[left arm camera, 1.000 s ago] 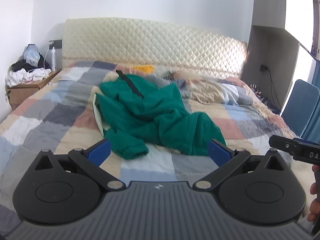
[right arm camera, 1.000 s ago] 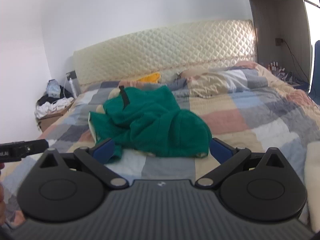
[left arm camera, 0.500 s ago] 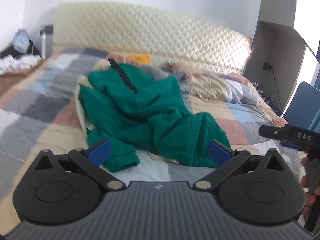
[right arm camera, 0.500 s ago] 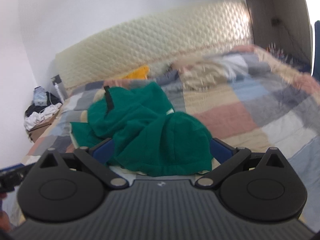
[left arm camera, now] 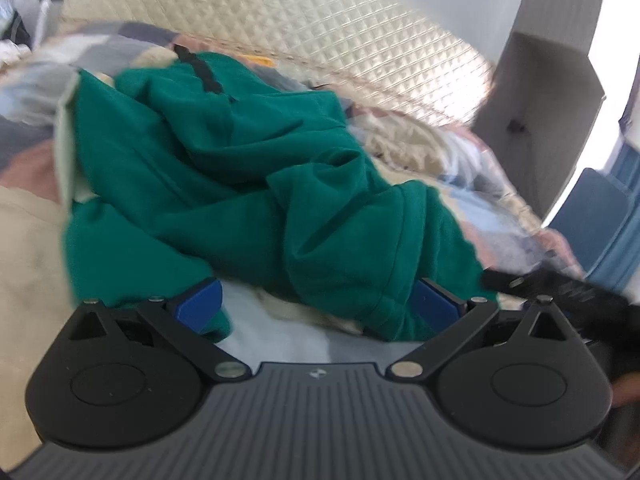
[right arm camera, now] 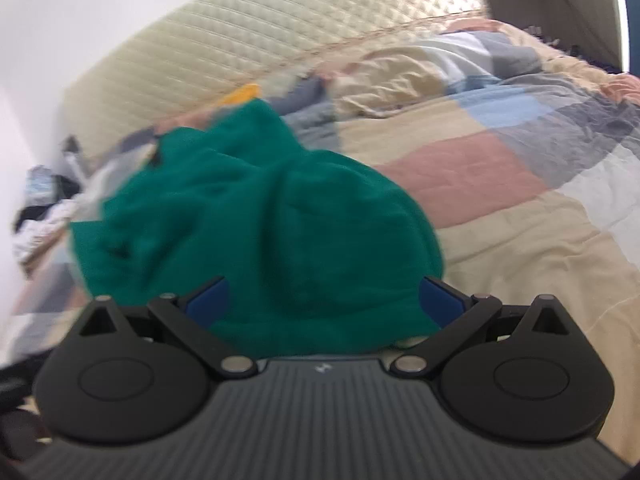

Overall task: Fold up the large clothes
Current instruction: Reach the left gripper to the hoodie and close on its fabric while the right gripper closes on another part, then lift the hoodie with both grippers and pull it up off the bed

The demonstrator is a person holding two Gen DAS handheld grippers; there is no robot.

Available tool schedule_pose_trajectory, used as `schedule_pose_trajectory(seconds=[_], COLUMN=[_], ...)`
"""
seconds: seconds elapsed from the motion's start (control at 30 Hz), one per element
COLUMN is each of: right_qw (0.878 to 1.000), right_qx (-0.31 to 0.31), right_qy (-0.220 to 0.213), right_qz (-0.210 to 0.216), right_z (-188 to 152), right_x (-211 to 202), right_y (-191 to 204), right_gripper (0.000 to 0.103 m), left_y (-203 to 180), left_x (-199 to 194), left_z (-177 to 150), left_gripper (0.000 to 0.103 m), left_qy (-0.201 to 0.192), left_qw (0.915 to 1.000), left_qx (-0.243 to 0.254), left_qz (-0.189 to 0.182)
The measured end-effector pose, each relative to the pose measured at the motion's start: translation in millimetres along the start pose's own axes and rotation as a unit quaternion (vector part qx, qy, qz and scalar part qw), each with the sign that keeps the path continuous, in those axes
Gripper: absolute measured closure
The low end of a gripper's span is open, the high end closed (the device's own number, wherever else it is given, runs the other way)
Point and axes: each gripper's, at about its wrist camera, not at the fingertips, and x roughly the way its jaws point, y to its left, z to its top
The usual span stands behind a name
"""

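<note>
A crumpled green hooded garment (left arm camera: 256,200) with a black strap near its top lies in a heap on the patchwork bed cover (left arm camera: 24,216). In the left wrist view my left gripper (left arm camera: 316,306) is open, its blue pads wide apart just in front of the garment's near hem. The right wrist view shows the same green garment (right arm camera: 256,232) bulging between the blue pads of my right gripper (right arm camera: 324,300), which is open and close against the cloth. The right gripper's black body (left arm camera: 560,292) shows at the right edge of the left wrist view. Both views are blurred.
A quilted cream headboard (left arm camera: 280,28) runs behind the bed. A rumpled pillow (right arm camera: 404,76) and a yellow item (right arm camera: 244,94) lie near it. A bedside table with heaped clothes (right arm camera: 40,216) stands at the left. A grey cabinet (left arm camera: 540,92) and a blue chair (left arm camera: 592,216) stand on the right.
Both grippers have moved forward and down toward the green garment, which now fills much more of each view. Both stay open.
</note>
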Motion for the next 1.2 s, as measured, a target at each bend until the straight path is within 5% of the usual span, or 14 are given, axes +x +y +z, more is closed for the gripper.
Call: schedule_pose_trajectory(seconds=[0.2, 0.4, 0.5, 0.57, 0.63, 0.7, 0.8, 0.97, 1.2], right_qw=[0.998, 0.999, 0.999, 0.998, 0.997, 0.996, 0.995, 0.991, 0.984], right_qx=[0.028, 0.024, 0.007, -0.016, -0.036, -0.032, -0.024, -0.072, -0.091], right_qy=[-0.03, -0.034, -0.04, -0.052, -0.055, -0.056, -0.061, -0.068, -0.078], right_qz=[-0.046, 0.002, 0.023, 0.025, 0.038, 0.056, 0.079, 0.085, 0.132], right_z=[-7, -20, -22, -21, -21, -20, -16, -16, -19], right_x=[38, 58, 57, 51, 46, 38, 21, -19, -93], right_y=[-27, -34, -29, -20, -13, -10, -8, 6, 24], right_gripper=[0.007, 0.021, 0.044, 0.078, 0.085, 0.088, 0.09, 0.091, 0.096], left_y=[12, 13, 11, 11, 12, 12, 3, -13, -28], left_x=[42, 71, 80, 82, 85, 85, 78, 50, -51], left_z=[-3, -4, -6, -7, -6, -8, -10, -12, -3], left_gripper=[0.003, 0.012, 0.023, 0.029, 0.047, 0.07, 0.086, 0.09, 0.091], left_qy=[-0.007, 0.001, 0.007, -0.005, 0.006, 0.01, 0.009, -0.008, -0.062], left_qw=[0.9991, 0.9984, 0.999, 0.999, 0.9983, 0.9976, 0.9983, 0.9997, 0.9978], left_qx=[-0.023, -0.04, -0.039, -0.041, -0.057, -0.066, -0.055, -0.02, -0.016], left_qz=[-0.034, -0.041, -0.019, -0.017, -0.01, -0.02, -0.018, -0.013, -0.016])
